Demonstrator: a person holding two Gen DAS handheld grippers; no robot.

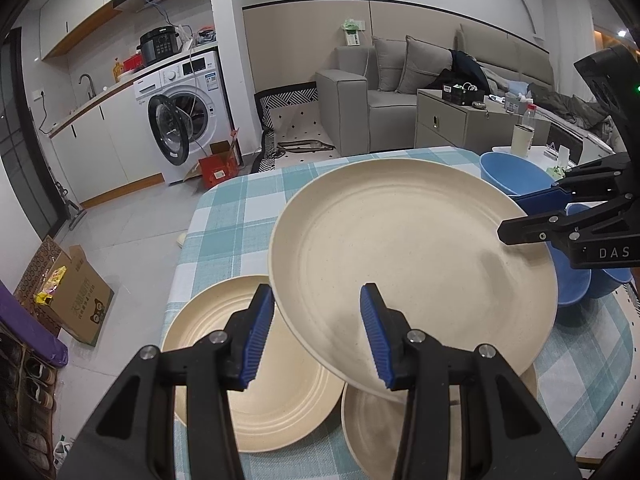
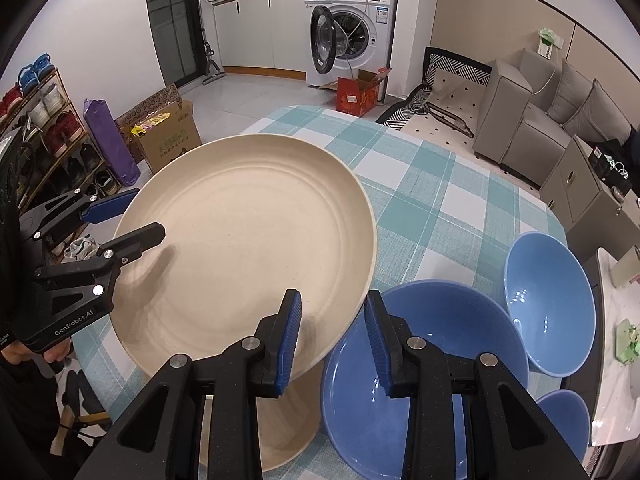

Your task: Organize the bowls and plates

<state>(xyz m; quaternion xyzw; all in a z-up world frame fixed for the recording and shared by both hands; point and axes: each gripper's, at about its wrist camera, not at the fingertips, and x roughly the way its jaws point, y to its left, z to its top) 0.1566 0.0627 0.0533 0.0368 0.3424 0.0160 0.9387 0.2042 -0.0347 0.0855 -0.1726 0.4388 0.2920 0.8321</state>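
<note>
A large cream plate (image 1: 412, 256) (image 2: 248, 240) hangs lifted and tilted above the checked table. My left gripper (image 1: 318, 336) straddles its near rim with the jaws spread wide. My right gripper (image 2: 332, 336) straddles the opposite rim, jaws also spread, and shows in the left wrist view (image 1: 532, 212). The left gripper shows in the right wrist view (image 2: 132, 220). I cannot tell which pads touch the plate. Two more cream plates (image 1: 256, 360) (image 1: 372, 432) lie on the table below. Blue bowls (image 2: 424, 372) (image 2: 552, 300) stand at the right.
The table (image 2: 436, 184) has a teal and white checked cloth, with its far edge (image 1: 224, 192) toward the kitchen floor. A third blue bowl (image 2: 568, 420) sits at the right edge. A white side table with a bottle (image 1: 524, 136) stands behind the bowls.
</note>
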